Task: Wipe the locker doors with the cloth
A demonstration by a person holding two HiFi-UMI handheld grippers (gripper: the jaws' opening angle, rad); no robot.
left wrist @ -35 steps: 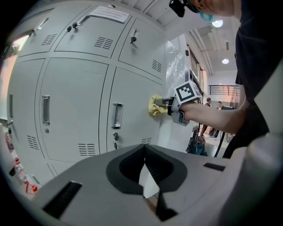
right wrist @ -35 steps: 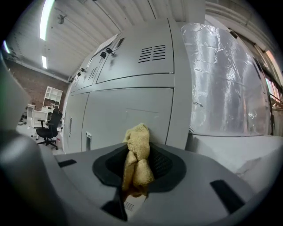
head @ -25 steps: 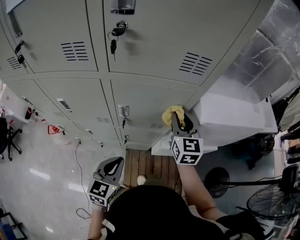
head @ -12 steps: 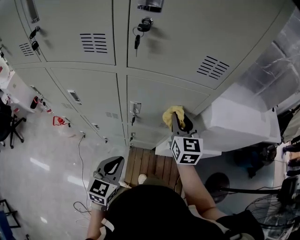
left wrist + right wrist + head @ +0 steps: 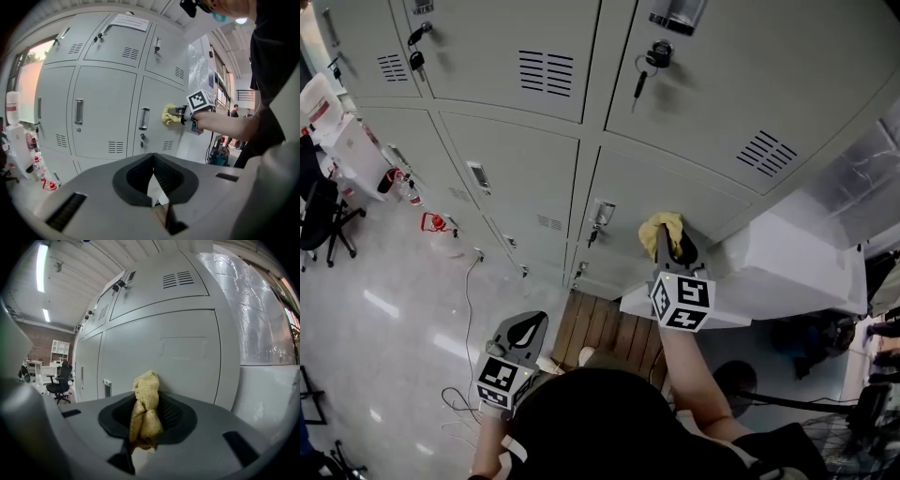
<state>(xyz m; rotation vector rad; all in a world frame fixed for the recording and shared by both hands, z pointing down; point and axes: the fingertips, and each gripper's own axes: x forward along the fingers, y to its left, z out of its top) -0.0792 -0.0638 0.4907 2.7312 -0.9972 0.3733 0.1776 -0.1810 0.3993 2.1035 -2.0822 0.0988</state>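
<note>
A bunched yellow cloth point(image 5: 661, 228) point(image 5: 144, 408) point(image 5: 168, 114) is pinched in my right gripper point(image 5: 667, 246), which is shut on it and holds it against a grey locker door point(image 5: 647, 202) point(image 5: 159, 357) near that door's right edge. My left gripper point(image 5: 519, 335) hangs low at my side, well away from the lockers, jaws shut with nothing between them. In the left gripper view, the right gripper point(image 5: 180, 111) and its marker cube point(image 5: 200, 99) show pressed to the door beside a door handle point(image 5: 144, 118).
Rows of grey lockers point(image 5: 516, 150) with vents, handles and hanging keys point(image 5: 645, 70) fill the wall. A white appliance point(image 5: 787, 267) stands right of the lockers. A wooden pallet point(image 5: 600, 328) lies at their foot. A black office chair point(image 5: 323, 220) and cables point(image 5: 464, 281) are at left.
The head view has swung, so the lockers shift right and down in the picture. My right gripper stays on the door with the cloth; the left gripper has not moved.
</note>
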